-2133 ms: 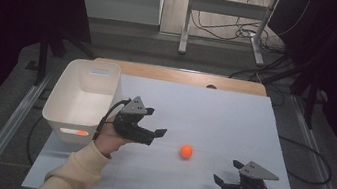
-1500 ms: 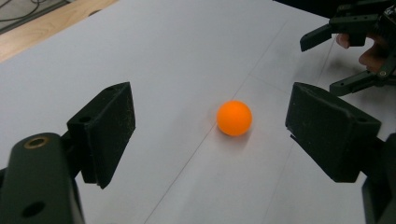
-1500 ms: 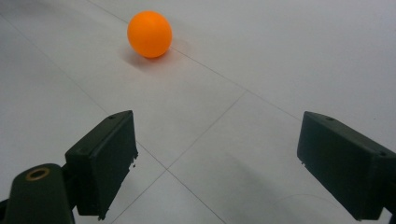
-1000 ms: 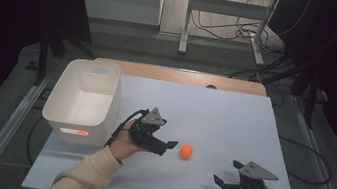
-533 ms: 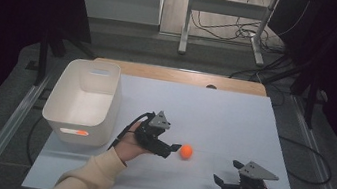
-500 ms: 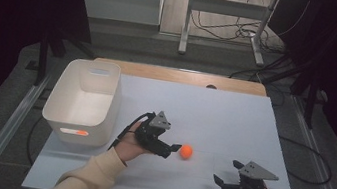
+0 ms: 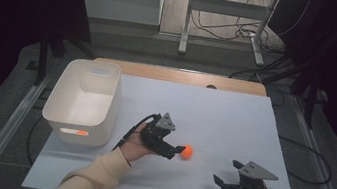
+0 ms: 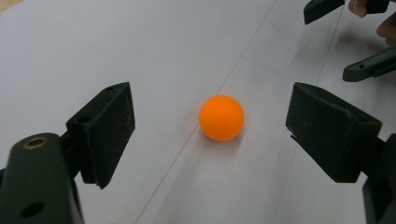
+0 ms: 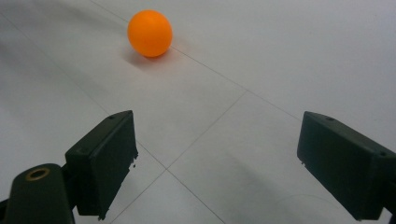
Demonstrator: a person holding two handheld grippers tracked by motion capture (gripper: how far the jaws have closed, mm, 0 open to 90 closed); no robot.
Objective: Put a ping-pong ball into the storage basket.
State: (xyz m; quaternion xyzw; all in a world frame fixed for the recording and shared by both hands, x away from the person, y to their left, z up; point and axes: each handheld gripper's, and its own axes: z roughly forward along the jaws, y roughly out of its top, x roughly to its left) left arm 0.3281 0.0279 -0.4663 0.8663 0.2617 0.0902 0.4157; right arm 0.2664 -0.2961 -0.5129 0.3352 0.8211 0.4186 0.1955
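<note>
White table (image 7: 233, 119): I've slid my left gripper (image 8: 210, 135) up to the orange ball (image 8: 221, 117), now dead ahead at 12 o'clock between spread jaws; grasp next.

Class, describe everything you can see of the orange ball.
The ball is small, round, plain orange and smooth, with a matt, plastic look. It rests on the pale table, near a thin seam line, casting a soft shadow. It lies between the open jaws of the left gripper, which do not touch it. Nothing but the table touches it.
</note>
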